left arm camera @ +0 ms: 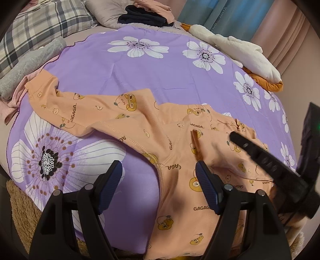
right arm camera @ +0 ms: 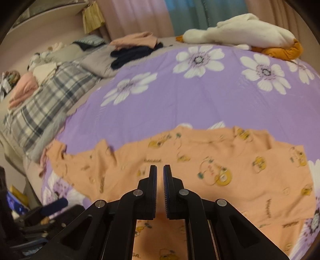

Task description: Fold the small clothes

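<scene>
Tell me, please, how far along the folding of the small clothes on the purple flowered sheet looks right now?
Done: folded clothes, a navy and pink pile and a grey piece, sit off the purple flowered sheet. In hand: the peach cartoon-print garment lies spread and rumpled, not yet folded; neither gripper holds it. The left gripper is open, the right gripper shut and empty. Left: all its folds.

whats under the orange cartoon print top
The orange top lies directly on the purple flowered sheet, which shows all around it. Anything between the two is covered and cannot be seen.
</scene>
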{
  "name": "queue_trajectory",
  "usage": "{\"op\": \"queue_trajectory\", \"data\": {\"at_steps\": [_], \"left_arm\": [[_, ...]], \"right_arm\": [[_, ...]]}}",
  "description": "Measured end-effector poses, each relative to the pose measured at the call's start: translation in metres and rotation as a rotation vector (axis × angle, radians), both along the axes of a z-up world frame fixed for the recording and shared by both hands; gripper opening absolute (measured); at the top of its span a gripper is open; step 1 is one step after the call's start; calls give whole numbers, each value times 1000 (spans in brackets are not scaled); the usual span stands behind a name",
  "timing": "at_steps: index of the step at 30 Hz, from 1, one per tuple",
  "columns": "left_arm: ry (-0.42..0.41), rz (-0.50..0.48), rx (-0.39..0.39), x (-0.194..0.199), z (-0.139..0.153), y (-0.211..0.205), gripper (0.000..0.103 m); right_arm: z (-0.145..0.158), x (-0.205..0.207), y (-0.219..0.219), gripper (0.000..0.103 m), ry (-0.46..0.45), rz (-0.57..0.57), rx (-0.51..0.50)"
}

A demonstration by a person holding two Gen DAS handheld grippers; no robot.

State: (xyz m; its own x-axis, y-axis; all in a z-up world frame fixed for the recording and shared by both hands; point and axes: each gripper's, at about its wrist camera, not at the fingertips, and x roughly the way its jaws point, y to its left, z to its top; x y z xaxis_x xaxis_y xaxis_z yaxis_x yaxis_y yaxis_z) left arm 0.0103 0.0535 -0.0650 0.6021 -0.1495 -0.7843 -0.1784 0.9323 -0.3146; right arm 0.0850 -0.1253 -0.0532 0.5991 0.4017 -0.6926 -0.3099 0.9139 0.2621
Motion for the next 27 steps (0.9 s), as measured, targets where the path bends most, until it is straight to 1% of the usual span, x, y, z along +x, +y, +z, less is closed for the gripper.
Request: {"op": "queue_trajectory", "data": {"at_steps": [2, 5, 7, 8, 10, 12, 13, 14, 17, 19, 20, 21, 22, 24, 25, 26, 27], "left_arm": [[2, 1, -2, -1, 0, 2, 76], [1, -6, -4, -1, 0, 2, 76], [3, -10, -12, 0, -1, 2, 77], [4, -12, -17, 0, -1, 1, 78], [0, -26, -38, 2, -1, -1, 82], [-4, -50, -66, 8, -2, -6, 83], [-3, -69, -82, 14, -3, -10, 83], [-1, -89, -94, 20, -4, -15, 83], [-6, -162, -143, 42, -9, -32, 82], [20, -198, -153, 57, -17, -43, 81], [55, -209, -156, 68, -24, -50, 78], [76, -216, -158, 75, -30, -55, 72], [107, -224, -160, 83, -37, -61, 69], [124, -233, -171, 92, -45, -68, 56], [118, -230, -169, 94, -47, -71, 49], [106, -225, -150, 96, -47, -75, 31], [101, -225, -136, 97, -47, -78, 19]], "right_arm": [[-4, -1, 4, 8, 19, 9, -11], [0, -3, -3, 8, 23, 11, 28], [7, -6, -15, 8, 19, -13, 56], [10, -7, -24, 10, 17, -28, 69], [13, -13, -44, 20, 5, -74, 91], [13, -18, -69, 47, 2, -143, 108], [11, -19, -80, 50, 4, -176, 114], [9, -20, -90, 51, 10, -209, 118], [0, -22, -127, 51, 39, -329, 129], [-7, -22, -150, 51, 61, -396, 157], [-10, -22, -159, 51, 71, -419, 172], [-13, -22, -168, 51, 79, -438, 185], [-16, -23, -176, 51, 85, -457, 192], [-20, -25, -187, 51, 91, -492, 190], [-21, -26, -190, 51, 93, -504, 190], [-23, -27, -194, 51, 97, -517, 192], [-24, -27, -198, 51, 100, -527, 196]]}}
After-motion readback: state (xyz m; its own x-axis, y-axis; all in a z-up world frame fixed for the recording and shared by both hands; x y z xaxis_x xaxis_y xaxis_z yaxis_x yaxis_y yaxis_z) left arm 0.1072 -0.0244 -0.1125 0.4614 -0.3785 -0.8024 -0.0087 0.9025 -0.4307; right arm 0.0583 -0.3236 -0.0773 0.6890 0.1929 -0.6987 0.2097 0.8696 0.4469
